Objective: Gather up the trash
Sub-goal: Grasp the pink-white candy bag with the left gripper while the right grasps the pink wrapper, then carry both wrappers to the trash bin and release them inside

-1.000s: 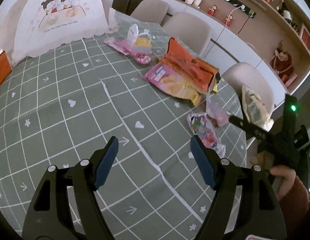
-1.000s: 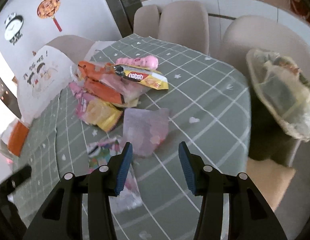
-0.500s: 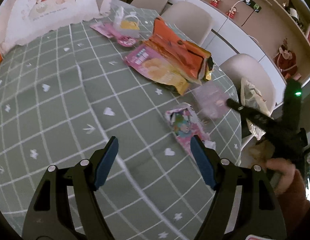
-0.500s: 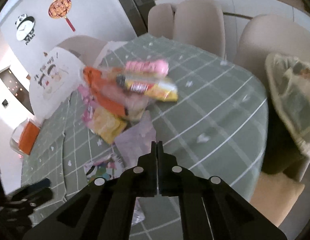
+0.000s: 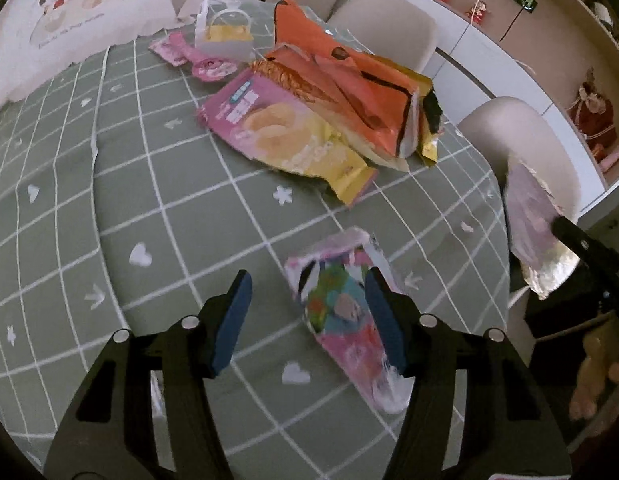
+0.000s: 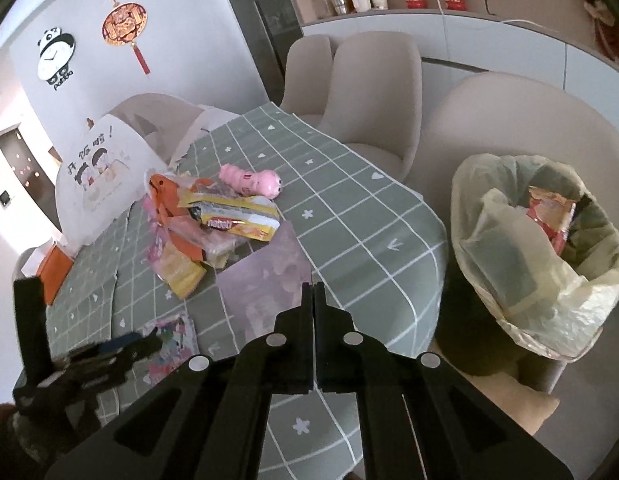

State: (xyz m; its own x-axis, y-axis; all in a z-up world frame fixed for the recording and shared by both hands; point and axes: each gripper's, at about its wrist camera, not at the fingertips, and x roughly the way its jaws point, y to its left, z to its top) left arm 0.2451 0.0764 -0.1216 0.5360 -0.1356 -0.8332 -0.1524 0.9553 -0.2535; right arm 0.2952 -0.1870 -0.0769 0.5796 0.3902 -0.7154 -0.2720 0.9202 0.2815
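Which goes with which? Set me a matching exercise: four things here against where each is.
1 purple wrapper
2 colourful wrapper
3 pink toy
4 red wrapper

A in the bin bag
B between the fingers of the left gripper
C pinched in the right gripper
D on the tablecloth beyond the snack packets

Pairs: 1-C, 2-B, 3-D, 4-A. The left jaws are closing.

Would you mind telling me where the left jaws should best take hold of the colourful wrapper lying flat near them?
Take the colourful wrapper at its raised, crumpled upper edge, coming from above. It lies flat on the tablecloth, so only that lifted edge offers a fold to pinch. The left gripper, jaws closing, already straddles it.
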